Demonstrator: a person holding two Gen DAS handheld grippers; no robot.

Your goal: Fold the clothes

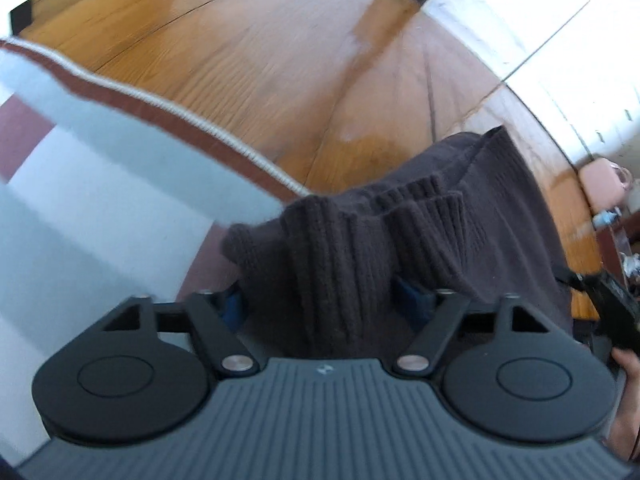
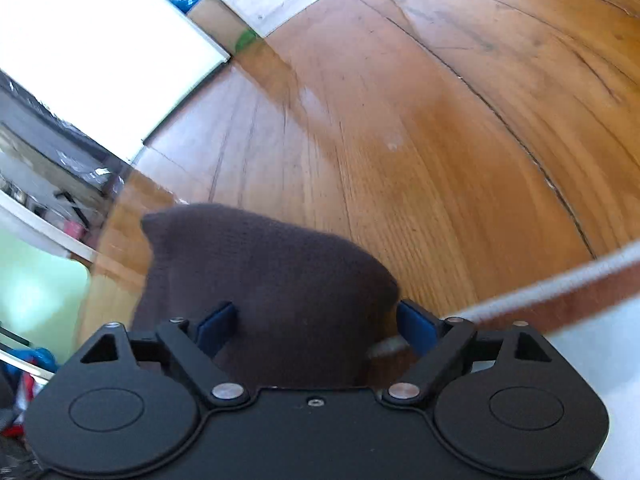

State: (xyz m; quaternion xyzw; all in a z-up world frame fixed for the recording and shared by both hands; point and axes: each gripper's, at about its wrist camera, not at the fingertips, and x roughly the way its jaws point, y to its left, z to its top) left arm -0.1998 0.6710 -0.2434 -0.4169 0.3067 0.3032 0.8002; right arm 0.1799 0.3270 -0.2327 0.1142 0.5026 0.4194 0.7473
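Note:
A dark brown knitted garment (image 1: 400, 220) with ribbed edges hangs bunched over the front of my left gripper (image 1: 324, 300). Its blue pads (image 1: 232, 304) stand apart with the knit lying between them, not pinched. In the right wrist view, a smooth rounded lump of the same garment (image 2: 260, 264) fills the gap of my right gripper (image 2: 316, 326). That gripper's blue pads (image 2: 416, 324) are spread wide and do not squeeze the garment. Both grippers point down over the edge of a pale sheet with a brown border and white piping (image 1: 120, 152), which also shows beside the right gripper (image 2: 580, 320).
Wooden floor (image 1: 260, 60) lies beyond the sheet's edge in both views. A hand on a black gripper part (image 1: 616, 320) shows at the right edge of the left wrist view. A pink object (image 1: 600, 180) stands by the white wall, and a cardboard box (image 2: 216, 20) by the far skirting.

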